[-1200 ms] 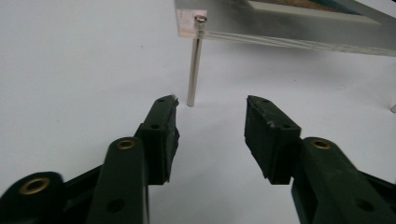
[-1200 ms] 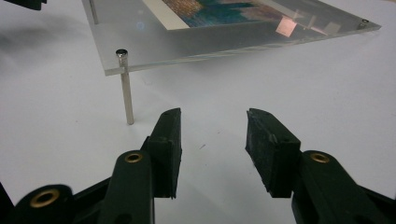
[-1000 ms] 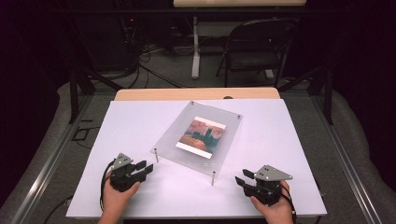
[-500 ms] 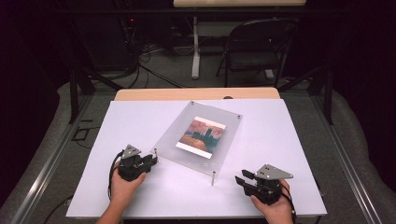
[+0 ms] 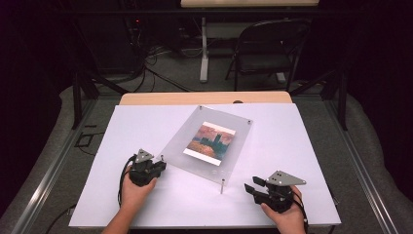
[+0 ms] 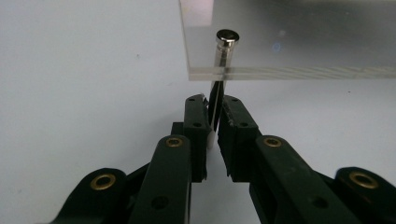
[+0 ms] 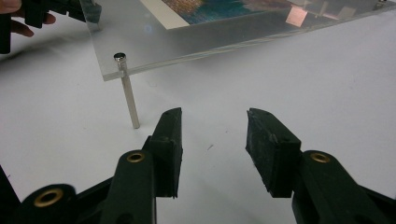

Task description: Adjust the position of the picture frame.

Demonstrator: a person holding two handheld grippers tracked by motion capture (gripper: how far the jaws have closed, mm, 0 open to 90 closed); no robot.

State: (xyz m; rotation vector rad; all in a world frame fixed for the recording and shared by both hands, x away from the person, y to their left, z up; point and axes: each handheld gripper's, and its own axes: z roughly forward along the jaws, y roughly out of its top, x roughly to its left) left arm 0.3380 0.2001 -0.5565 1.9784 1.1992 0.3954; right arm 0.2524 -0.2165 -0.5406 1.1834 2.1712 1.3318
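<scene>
The left hand-held gripper (image 6: 215,122) has just been closing and pinches the frame's (image 5: 207,141) leg (image 6: 219,88) at seven o'clock on the counter (image 5: 292,146). The right hand-held gripper (image 7: 212,140), just opening, gapes empty near the five o'clock leg (image 7: 129,98).

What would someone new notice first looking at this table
A clear plastic frame holding a sunset-coloured picture stands on thin metal legs in the middle of the white table. At its near left corner, the left gripper has just closed on one leg. The right gripper waits open near the front right leg, not touching it.
</scene>
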